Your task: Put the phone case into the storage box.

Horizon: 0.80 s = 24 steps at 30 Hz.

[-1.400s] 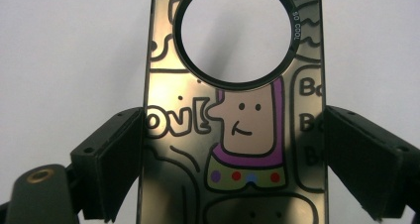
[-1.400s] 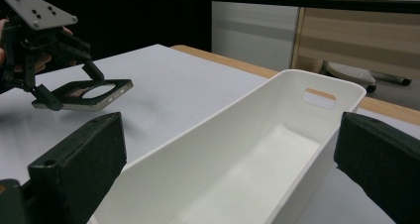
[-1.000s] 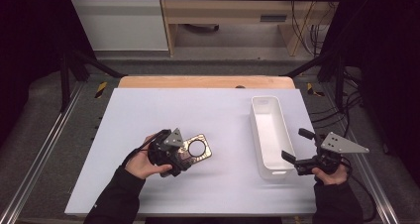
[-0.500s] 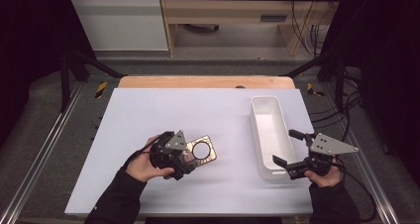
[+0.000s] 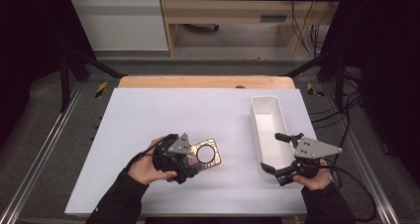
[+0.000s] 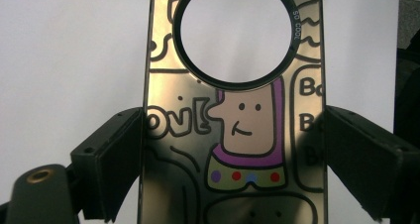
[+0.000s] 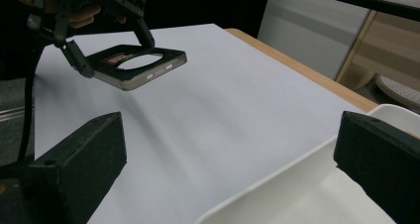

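Observation:
A metallic phone case [image 5: 207, 154] with a large round hole and cartoon drawings hangs tilted just above the white table [image 5: 148, 110]. My left gripper [image 5: 194, 160] is shut on its long sides. In the left gripper view both black pads [image 6: 119, 164] press on the edges of the case [image 6: 247, 135], around which my left gripper [image 6: 233, 164] closes. My right gripper [image 5: 271, 152] stands open and empty over the near end of a white tray [image 5: 267, 110]. From the right gripper view [image 7: 228, 174] the case [image 7: 136, 65] is seen far off, held in the left gripper [image 7: 106, 33].
The long white tray's rim [image 7: 277, 184] lies at the table's right side and looks empty. A wooden strip [image 5: 208, 82] runs along the table's far edge. Black frame posts and cables [image 5: 341, 110] stand beyond the right edge.
My right gripper has moved left, from beside the tray to over its near end. The left gripper and the case have stayed put.

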Tool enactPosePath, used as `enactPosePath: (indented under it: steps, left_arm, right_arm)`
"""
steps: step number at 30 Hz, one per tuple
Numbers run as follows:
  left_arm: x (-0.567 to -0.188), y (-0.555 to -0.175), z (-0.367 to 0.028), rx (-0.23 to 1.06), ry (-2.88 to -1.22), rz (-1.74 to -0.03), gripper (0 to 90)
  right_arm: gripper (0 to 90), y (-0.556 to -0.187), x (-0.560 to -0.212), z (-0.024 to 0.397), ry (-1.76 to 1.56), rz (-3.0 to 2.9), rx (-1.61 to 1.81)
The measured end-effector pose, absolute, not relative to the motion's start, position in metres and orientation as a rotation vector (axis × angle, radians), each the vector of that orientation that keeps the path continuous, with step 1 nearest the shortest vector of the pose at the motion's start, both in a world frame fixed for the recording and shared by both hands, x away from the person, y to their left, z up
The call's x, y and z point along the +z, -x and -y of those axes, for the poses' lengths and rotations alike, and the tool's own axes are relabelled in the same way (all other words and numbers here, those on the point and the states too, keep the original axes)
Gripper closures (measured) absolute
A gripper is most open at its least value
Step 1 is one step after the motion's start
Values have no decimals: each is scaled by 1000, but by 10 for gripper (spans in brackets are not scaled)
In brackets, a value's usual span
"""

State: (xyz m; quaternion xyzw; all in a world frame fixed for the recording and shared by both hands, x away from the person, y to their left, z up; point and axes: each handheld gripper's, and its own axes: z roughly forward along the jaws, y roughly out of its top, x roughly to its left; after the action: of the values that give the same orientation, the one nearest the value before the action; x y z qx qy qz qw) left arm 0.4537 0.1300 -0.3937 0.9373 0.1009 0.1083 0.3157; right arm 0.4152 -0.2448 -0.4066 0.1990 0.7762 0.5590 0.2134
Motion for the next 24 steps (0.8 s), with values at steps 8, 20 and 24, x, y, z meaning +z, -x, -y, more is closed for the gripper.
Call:
enactPosePath:
  steps: [8, 20, 24]
  left_arm:
    - [-393, -449, -124, 275, -2476, -235, 115]
    - [-391, -441, -117, 263, -2483, -165, 115]
    - [-391, -437, -113, 261, -2490, -133, 115]
  right_arm:
    - [5, -411, -409, 223, -466, -2200, 1521]
    - [10, -406, -408, 194, -338, -2262, 1503]
    - [11, -406, -409, 188, -300, -2281, 1486]
